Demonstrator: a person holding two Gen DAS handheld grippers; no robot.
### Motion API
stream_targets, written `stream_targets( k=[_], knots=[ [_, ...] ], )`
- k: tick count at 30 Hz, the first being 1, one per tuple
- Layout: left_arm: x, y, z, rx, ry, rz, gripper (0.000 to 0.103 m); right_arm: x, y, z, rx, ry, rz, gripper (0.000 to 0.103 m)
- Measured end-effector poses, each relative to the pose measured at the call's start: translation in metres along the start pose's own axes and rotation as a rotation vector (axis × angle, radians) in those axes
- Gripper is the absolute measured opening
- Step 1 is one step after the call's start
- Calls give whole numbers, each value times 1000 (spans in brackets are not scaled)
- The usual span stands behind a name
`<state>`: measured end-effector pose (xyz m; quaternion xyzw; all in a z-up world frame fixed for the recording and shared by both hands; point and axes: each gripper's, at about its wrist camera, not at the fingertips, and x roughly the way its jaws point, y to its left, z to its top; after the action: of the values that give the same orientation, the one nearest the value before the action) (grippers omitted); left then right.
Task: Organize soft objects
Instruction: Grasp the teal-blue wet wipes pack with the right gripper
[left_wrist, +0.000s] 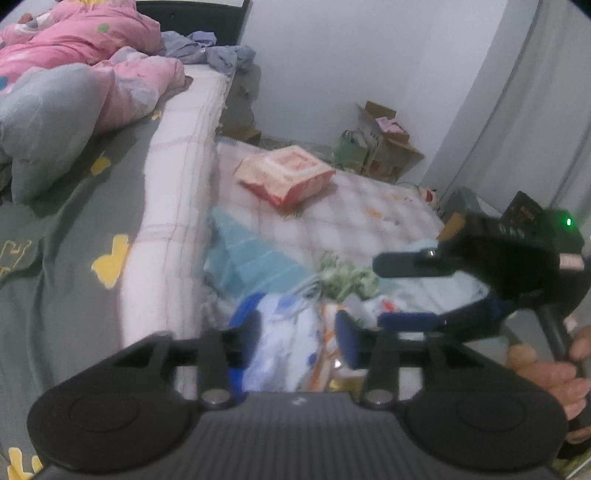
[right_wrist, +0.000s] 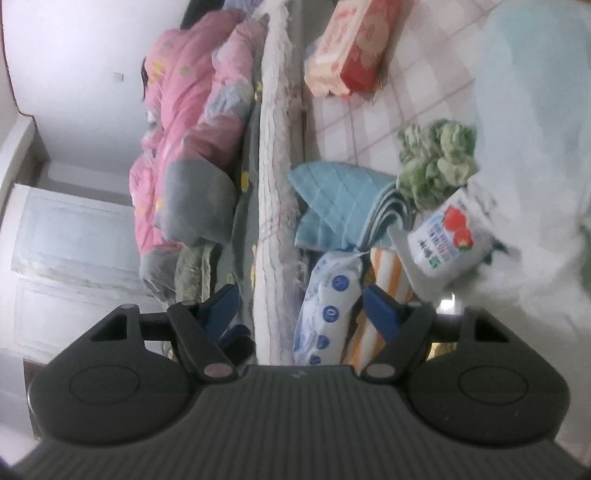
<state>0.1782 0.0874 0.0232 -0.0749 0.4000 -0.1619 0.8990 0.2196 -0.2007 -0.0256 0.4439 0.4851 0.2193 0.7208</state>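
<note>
Bedroom: white walls, a raised bed (left_wrist: 66, 229) with a grey sheet at nine o'clock in the left wrist view, and a lower checked mattress (left_wrist: 351, 218) beside it that carries the soft things.
Pile: a white pack with blue dots (right_wrist: 328, 306), an orange-striped cloth (right_wrist: 388, 273), a folded blue quilted cloth (right_wrist: 332, 199), a green ruffled bundle (right_wrist: 436, 158) and a white pouch with a red picture (right_wrist: 450, 236) lie heaped together against the side of the bed.
Outlier: a pink and red pack (left_wrist: 288, 173) sits well apart from the heap, toward twelve o'clock.
Left gripper (left_wrist: 295, 339): jaws apart, nothing pressed between the pads, poised just above the dotted pack.
Right gripper (right_wrist: 299, 314): jaws wide apart and empty; in its own view the dotted pack shows between the fingers, while the left view shows it hanging above the heap at three o'clock.
Risk, crowding: both tools aim at the same tight heap, so their fingers may knock together or go for one item.
Risk, wrong catch: the packs overlap the striped cloth, so a closing pad may pinch cloth along with a pack and drag the heap.
Risk, slip: the dotted pack looks glossy and squashy and may slide out of a shallow bite.
Risk, gap: a nudged item may drop into the seam against the bed.
</note>
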Motion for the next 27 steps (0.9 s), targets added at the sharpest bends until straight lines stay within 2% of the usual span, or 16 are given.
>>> stream_targets(
  k=[2,8,10,13,14,16,18,19,24,27],
  knots=[
    [4,0,-3,27,4,18,61,8,3,-1,-1,15,-10,75],
    [23,-17,-14,211,43,73,68,28,11,-6,-14,53,-36,74],
    [35,-25,-17,285,65,102,69,32,11,-6,-14,61,-44,73],
    [51,-29,-20,338,96,167,65,35,11,-4,-13,66,-54,73],
    [52,-27,-19,327,99,153,55,34,10,-4,-12,67,-56,73],
    [52,-21,-14,274,110,120,42,34,8,-3,-11,66,-60,73],
    [46,-15,-10,239,91,103,20,31,7,-2,-11,63,-64,73],
    [43,-13,-8,228,79,112,15,29,5,-2,-10,61,-67,73],
    [33,3,4,148,48,117,8,24,-2,1,5,49,-67,73],
    [26,16,11,54,38,55,7,22,-5,0,13,46,-58,73]
  ],
)
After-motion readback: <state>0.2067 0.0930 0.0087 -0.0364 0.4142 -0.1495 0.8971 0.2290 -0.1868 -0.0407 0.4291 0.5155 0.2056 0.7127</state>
